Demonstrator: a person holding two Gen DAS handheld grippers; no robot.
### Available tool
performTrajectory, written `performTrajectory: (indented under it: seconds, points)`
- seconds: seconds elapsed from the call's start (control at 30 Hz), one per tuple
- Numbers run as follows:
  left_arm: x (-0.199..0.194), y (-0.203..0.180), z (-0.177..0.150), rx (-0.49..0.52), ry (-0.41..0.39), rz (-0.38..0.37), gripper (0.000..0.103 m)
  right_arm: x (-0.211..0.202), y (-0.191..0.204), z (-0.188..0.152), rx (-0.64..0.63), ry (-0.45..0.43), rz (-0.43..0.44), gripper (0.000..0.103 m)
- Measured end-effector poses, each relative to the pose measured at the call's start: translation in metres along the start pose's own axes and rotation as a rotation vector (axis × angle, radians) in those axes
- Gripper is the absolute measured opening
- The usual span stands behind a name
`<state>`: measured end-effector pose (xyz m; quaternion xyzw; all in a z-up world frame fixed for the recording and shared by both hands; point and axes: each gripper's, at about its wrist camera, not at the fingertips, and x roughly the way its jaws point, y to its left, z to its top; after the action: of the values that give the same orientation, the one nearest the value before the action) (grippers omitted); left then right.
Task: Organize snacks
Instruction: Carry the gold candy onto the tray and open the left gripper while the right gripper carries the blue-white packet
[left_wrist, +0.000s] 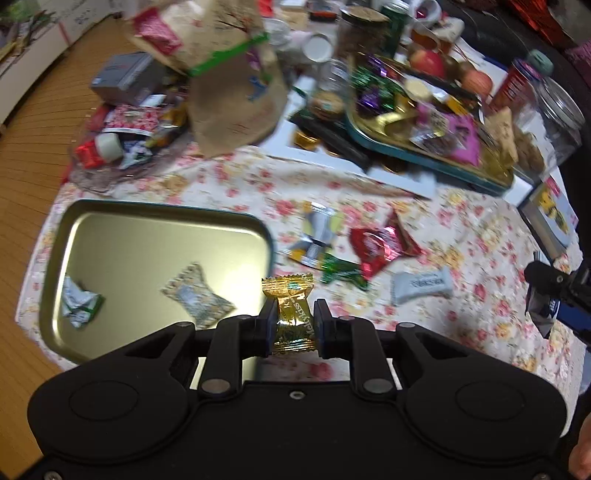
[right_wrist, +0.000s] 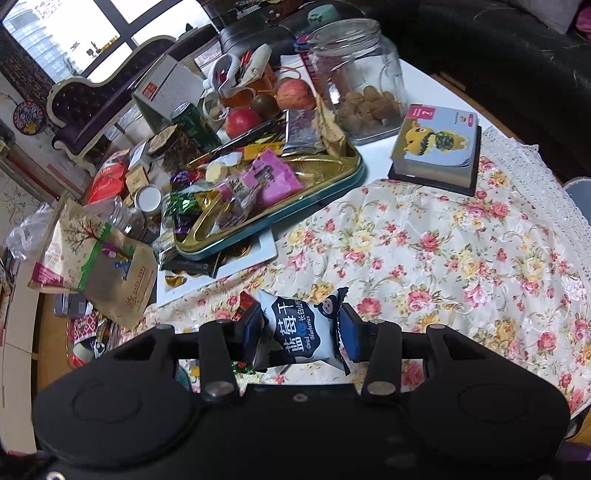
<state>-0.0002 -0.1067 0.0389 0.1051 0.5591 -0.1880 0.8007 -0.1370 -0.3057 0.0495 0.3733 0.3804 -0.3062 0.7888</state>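
Note:
My left gripper (left_wrist: 294, 320) is shut on a gold candy (left_wrist: 291, 314) and holds it above the right edge of a gold tin tray (left_wrist: 110, 229). Two wrapped snacks lie in that tray: a white-green one (left_wrist: 79, 302) and a beige one (left_wrist: 197, 297). Loose snacks lie on the floral cloth to the right: a silver-yellow wrapper (left_wrist: 316, 236), a red packet (left_wrist: 380, 245), a green candy (left_wrist: 343, 271) and a grey bar (left_wrist: 421, 286). My right gripper (right_wrist: 301, 326) is shut on a dried blueberry packet (right_wrist: 301, 328) above the cloth; it also shows at the left wrist view's right edge (left_wrist: 550, 295).
A second tin tray (right_wrist: 332, 181) piled with snacks sits at the back on a white board (right_wrist: 255, 258). Around it stand a glass jar of walnuts (right_wrist: 362, 81), apples (right_wrist: 293, 92), a green can (right_wrist: 194, 123), a brown paper bag (right_wrist: 99, 258) and a book stack (right_wrist: 439, 147).

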Motion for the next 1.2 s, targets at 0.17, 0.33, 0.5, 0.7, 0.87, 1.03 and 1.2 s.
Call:
performTrajectory:
  seconds: [0.17, 0.33, 0.5, 0.7, 0.87, 1.03, 1.2]
  points:
    - [-0.008, 0.041, 0.0, -0.041, -0.023, 0.04, 0.027, 0.01, 0.027, -0.011, -0.054, 0.021, 0.004, 0.046]
    - [-0.009, 0.084, -0.004, -0.088, -0.024, 0.08, 0.027, 0.019, 0.058, -0.027, -0.125, 0.043, 0.019, 0.046]
    - [-0.008, 0.129, -0.011, -0.152, -0.015, 0.104, 0.027, 0.028, 0.091, -0.048, -0.229, 0.064, 0.059, 0.046]
    - [-0.013, 0.164, -0.013, -0.206, -0.016, 0.082, 0.028, 0.038, 0.127, -0.079, -0.345, 0.1, 0.105, 0.046]
    - [-0.018, 0.172, -0.015, -0.194, -0.028, 0.038, 0.033, 0.045, 0.148, -0.1, -0.411, 0.125, 0.131, 0.046]
    - [-0.018, 0.178, -0.016, -0.192, -0.037, 0.055, 0.035, 0.048, 0.157, -0.112, -0.447, 0.142, 0.152, 0.046]
    - [-0.01, 0.182, -0.018, -0.209, 0.008, 0.076, 0.035, 0.047, 0.163, -0.12, -0.478, 0.161, 0.193, 0.046]
